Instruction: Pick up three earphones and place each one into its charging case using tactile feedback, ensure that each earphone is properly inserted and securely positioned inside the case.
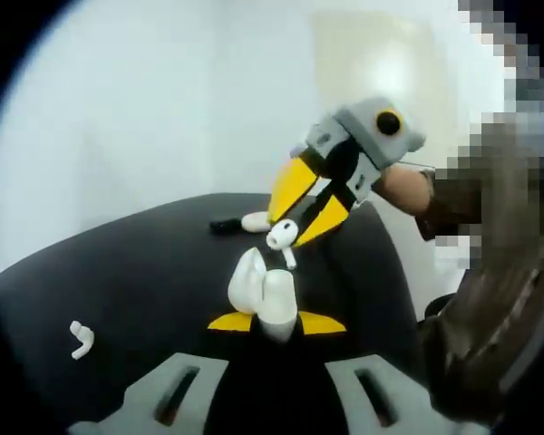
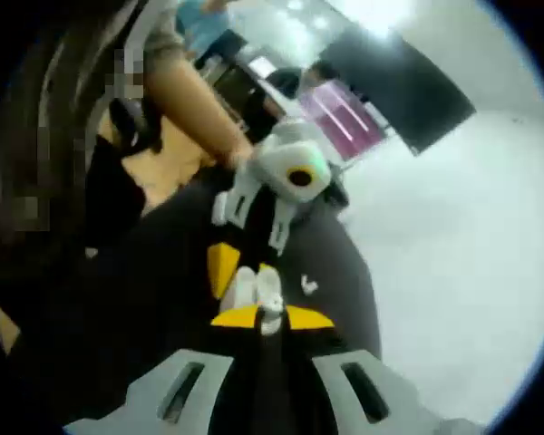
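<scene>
Left hand-held gripper (image 1: pixel 276 322) clamped on the open white charging case (image 1: pixel 263 290); right hand-held gripper (image 1: pixel 295 231) pinches an earphone (image 1: pixel 282 236) just above it. Spare earphone (image 1: pixel 81 338) lies apart on the black counter (image 1: pixel 118 272).

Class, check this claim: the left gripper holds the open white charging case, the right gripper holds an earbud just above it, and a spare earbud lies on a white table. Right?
One error: the table is black, not white, as the left gripper view shows. The rest stands: the left gripper holds the open charging case, the right gripper holds an earbud above it, and a spare earbud lies on the table.
</scene>
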Motion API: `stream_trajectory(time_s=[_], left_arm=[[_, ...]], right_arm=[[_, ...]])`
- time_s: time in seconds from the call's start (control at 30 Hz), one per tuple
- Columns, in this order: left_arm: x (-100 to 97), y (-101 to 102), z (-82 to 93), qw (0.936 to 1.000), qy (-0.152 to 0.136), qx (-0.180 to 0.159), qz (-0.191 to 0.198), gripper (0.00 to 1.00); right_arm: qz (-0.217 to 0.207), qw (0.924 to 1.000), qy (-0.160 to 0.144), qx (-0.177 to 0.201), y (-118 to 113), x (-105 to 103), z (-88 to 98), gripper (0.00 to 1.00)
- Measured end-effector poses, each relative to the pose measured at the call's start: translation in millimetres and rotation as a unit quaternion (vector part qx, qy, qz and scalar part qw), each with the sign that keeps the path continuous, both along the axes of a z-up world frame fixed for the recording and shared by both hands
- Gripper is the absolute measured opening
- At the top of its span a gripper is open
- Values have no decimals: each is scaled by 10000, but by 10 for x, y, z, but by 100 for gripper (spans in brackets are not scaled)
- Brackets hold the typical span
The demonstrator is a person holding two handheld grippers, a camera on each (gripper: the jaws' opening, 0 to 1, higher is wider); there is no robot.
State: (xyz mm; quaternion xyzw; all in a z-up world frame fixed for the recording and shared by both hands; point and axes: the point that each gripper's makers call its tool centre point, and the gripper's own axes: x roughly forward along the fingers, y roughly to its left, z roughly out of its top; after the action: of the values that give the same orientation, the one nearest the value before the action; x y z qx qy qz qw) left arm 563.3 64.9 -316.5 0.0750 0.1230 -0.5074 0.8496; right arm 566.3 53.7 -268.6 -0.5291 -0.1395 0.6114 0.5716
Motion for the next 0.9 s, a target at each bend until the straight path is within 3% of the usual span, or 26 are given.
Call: stream_trajectory(time_s=[0.13,0.4,0.57,0.8,0.9], left_arm=[[-23,-24,3,10000,-4,4,-3,14],[18,35,-5,10000,10,-11,-6,14],[38,54,-11,10000,8,-11,-3,14],[96,134,-28,10000,18,-12,-2,14],[101,135,-29,10000,28,-22,-9,14]], right_arm=[[67,9999,-81,-64,2,-6,-7,11],[366,9971,-592,-314,7,-5,-36,11],[664,9865,-1330,-692,6,42,-95,11],[892,9837,-1299,-870,39,-64,-153,11],[914,9792,-1466,-1064,21,-37,-219,11]])
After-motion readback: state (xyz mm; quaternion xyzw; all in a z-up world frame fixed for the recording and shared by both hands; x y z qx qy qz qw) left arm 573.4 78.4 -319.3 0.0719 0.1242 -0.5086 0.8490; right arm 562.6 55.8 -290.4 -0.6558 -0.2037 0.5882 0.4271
